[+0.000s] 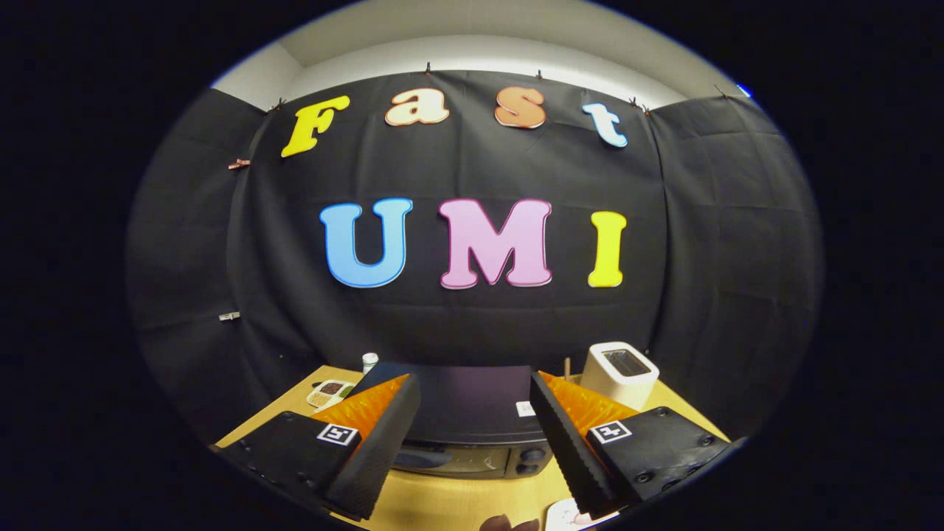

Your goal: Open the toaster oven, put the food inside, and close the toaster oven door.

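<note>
A hand-held gripper (468, 435) hovers with its two fingers spread wide, gripping nothing. Between and just beyond them, one dark toaster oven (464, 424) sits on a wooden surface (457, 505), door closed. One white pop-up toaster (619, 374) stands behind it on the right. One sectioned dish (330, 392) and one small bottle (369, 361) sit behind on the left.
</note>
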Action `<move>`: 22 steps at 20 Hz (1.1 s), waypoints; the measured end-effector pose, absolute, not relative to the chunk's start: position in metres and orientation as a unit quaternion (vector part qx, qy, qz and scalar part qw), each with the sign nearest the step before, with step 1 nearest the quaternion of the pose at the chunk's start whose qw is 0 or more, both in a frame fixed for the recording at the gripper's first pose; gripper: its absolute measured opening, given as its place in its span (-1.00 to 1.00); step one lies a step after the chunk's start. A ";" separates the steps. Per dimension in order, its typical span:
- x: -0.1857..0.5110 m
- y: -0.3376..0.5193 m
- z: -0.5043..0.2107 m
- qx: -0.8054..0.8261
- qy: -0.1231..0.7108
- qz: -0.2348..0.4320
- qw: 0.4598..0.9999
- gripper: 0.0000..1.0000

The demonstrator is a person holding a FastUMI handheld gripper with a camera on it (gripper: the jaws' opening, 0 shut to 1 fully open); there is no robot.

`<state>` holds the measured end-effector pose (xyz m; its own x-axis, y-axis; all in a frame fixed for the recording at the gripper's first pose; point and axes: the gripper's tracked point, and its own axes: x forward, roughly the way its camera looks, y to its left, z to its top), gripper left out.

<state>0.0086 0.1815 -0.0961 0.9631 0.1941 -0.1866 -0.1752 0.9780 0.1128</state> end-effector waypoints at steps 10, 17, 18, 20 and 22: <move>0.026 0.253 -0.217 0.039 0.220 0.101 0.969 0.97; 0.033 0.273 -0.252 0.023 0.257 0.101 0.961 0.98; 0.033 0.272 -0.252 0.025 0.262 0.092 0.960 0.99; 0.036 0.271 -0.255 0.023 0.269 0.075 0.960 0.96; 0.037 0.272 -0.256 0.013 0.270 0.068 0.960 0.97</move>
